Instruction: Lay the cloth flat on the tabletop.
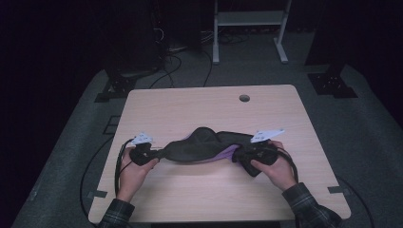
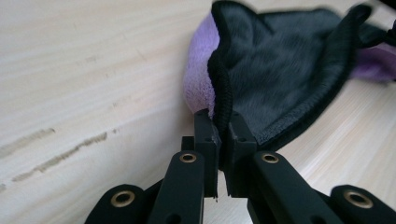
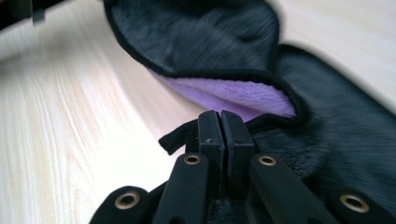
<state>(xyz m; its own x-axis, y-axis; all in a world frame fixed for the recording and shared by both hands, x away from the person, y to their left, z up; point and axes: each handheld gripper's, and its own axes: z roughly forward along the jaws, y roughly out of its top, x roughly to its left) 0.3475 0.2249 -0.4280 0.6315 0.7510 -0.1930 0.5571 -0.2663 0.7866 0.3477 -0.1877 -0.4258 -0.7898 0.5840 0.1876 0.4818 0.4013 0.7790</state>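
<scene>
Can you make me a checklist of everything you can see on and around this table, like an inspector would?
Surface: light wooden table with a round hole near its far edge; faint scuff marks on the wood.
Job's things: one black and purple cloth, stretched between the two grippers.
Clutter: nothing seen.
Grippers: left gripper shut on the cloth's black hem; right gripper shut on its other end.
Cables: a black cable loops from the left gripper; more cables lie on the floor behind the table.
Surroundings: dark room, grey floor, a white metal frame at the back.
</scene>
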